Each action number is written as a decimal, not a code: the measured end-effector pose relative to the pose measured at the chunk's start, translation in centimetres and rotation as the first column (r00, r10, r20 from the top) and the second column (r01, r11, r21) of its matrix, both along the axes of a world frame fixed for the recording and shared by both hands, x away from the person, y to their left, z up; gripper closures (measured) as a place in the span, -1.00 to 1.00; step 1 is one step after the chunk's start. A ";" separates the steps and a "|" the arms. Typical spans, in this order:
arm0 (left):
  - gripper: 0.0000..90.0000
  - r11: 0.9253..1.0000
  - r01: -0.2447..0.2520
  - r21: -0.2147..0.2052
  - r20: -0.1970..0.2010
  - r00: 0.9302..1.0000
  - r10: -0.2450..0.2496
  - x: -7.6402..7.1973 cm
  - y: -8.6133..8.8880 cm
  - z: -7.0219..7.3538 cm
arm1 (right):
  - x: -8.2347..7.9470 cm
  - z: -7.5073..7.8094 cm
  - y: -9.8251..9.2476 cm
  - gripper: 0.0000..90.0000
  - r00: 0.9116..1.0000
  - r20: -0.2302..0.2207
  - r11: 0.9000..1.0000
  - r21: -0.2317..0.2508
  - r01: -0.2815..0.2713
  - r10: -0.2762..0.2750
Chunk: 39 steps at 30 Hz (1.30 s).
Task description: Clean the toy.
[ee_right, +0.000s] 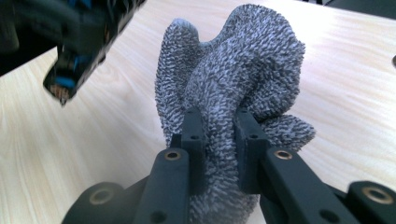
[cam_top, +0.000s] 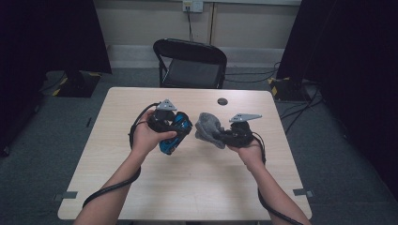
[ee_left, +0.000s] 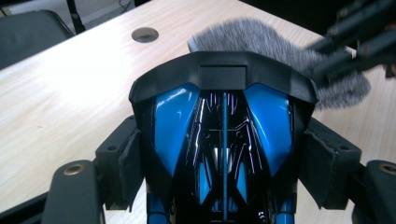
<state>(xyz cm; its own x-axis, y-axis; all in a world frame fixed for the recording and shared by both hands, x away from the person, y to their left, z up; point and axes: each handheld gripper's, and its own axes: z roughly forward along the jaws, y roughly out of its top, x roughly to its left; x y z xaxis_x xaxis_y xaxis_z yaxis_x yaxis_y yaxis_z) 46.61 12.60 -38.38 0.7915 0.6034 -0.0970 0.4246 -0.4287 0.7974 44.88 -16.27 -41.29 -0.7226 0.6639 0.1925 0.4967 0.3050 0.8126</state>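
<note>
Pale wood-grain table (cam_top: 197,187), both grippers held above its middle. Left gripper (ee_left: 224,154) clamped across the sides of a blue-and-black toy car (ee_left: 224,135); glossy hard plastic, likely light but slippery, so the pads belong on its flanks as now, not on the thin rear wing. Right gripper (ee_right: 219,135) pinched on a fold of grey terry cloth (ee_right: 243,60), just right of the car and apart from it. Cloth looks soft, limp, light; a bunched fold holds better than an edge. Small dark grommet hole (cam_top: 222,101) at the far edge.
</note>
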 end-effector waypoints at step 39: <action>-0.43 0.999 0.032 -0.013 -0.001 0.999 -0.032 -0.2 -1.8 -0.5 | -1.0 -1.2 4.8 0.71 0.993 -0.026 0.992 0.052 -0.111 0.112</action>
<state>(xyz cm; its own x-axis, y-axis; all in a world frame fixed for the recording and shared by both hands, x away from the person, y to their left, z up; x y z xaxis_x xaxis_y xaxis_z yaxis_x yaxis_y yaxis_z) 46.44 10.78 -38.90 0.8105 0.5762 -0.1058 0.4119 -0.4321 0.8023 43.92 -11.44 -42.52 -0.7850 0.5686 0.2460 0.4858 0.3185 0.8140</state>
